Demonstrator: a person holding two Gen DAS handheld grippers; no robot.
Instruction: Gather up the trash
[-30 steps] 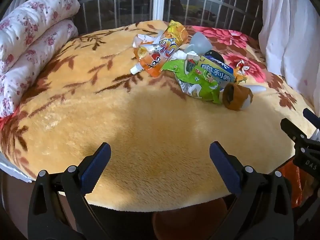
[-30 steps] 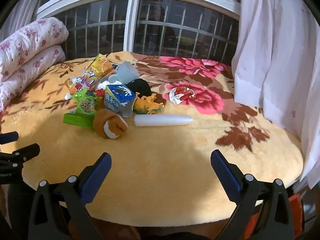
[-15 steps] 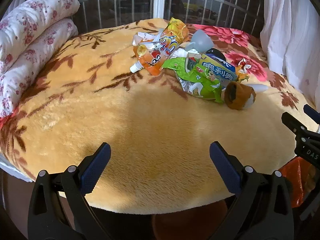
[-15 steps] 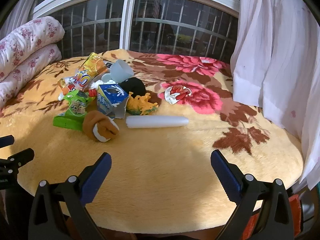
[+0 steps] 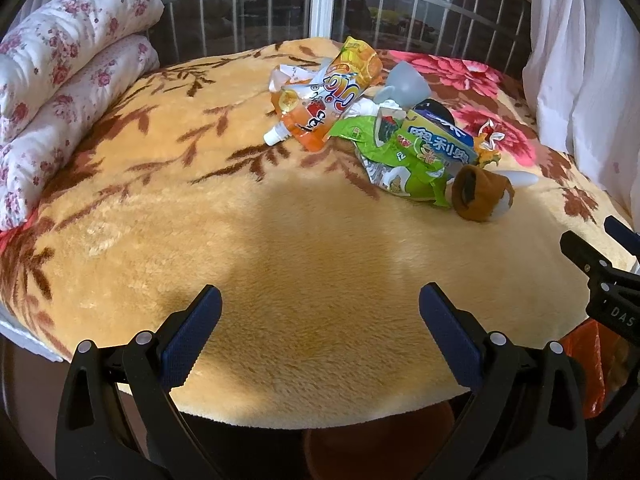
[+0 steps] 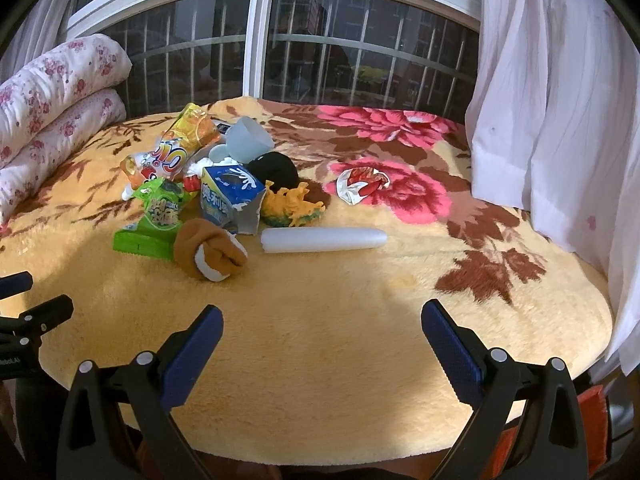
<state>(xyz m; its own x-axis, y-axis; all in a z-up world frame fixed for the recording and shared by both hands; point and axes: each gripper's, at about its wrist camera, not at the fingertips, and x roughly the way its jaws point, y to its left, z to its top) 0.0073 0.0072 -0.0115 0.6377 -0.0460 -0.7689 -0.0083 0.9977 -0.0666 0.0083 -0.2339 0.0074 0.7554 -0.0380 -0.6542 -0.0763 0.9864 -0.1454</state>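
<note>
Both hand-held grippers are seen spread wide and empty above the near edge of a bed, the left hand-held gripper (image 5: 320, 320) and the right hand-held gripper (image 6: 322, 340) each held well short of the litter; nothing is pinched by either. By the look of things, the collecting has not been started: no piece appears to have been lifted, and the whole heap is left to be gathered. Ahead and to the left of the right hand-held gripper, the nearest piece is one brown rolled sock (image 6: 210, 256), touching one green snack wrapper (image 6: 156, 220). Just to the right of the sock, one white tube (image 6: 324, 239) is laid flat across the blanket (image 6: 320, 380). Beyond these, one blue and white carton (image 6: 232, 196) is stood torn open, with one yellow crumpled wrapper (image 6: 292, 204) beside it and one black bundle (image 6: 276, 168) behind. Farther off, one orange drink pouch (image 6: 176, 152) and one grey plastic cup (image 6: 248, 140) are tipped against the pile. One red and white foil scrap (image 6: 362, 182) is left apart, ahead and slightly right. Something orange (image 5: 592, 364), possibly a bag, is glimpsed below the bed edge to the right of the left hand-held gripper; what it is cannot be told. At far left, two rolls of one flowered quilt (image 6: 48, 100) are stacked beneath the barred window (image 6: 256, 40).
</note>
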